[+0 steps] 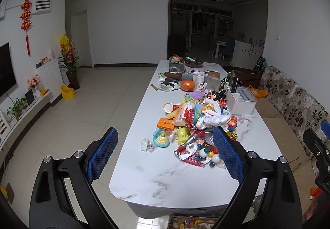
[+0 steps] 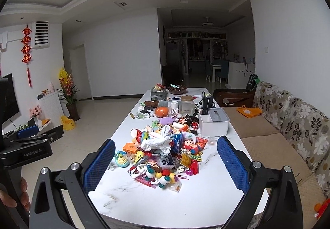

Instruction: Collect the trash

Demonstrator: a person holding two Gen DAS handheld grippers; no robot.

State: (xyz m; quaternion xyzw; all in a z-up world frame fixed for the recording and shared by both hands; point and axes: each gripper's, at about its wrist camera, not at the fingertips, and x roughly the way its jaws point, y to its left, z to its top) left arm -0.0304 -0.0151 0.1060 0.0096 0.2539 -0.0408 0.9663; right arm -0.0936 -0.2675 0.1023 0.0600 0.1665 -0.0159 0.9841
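Note:
A pile of toys and trash lies mid-table on the white marble table [image 1: 165,177], also in the right wrist view [image 2: 165,204]. It holds a crumpled white plastic bag [image 1: 214,118] [image 2: 158,141], a crumpled clear wrapper [image 1: 147,144], and red snack wrappers [image 1: 185,149]. My left gripper [image 1: 165,152] is open and empty, above the table's near end, before the pile. My right gripper [image 2: 165,161] is open and empty, also short of the pile.
A white tissue box organiser [image 1: 240,101] [image 2: 214,122] stands right of the pile. A glass jar [image 1: 213,81], an orange ball [image 1: 187,85] and bowls sit farther back. A floral sofa [image 2: 288,117] runs along the right. Tiled floor [image 1: 92,95] lies left.

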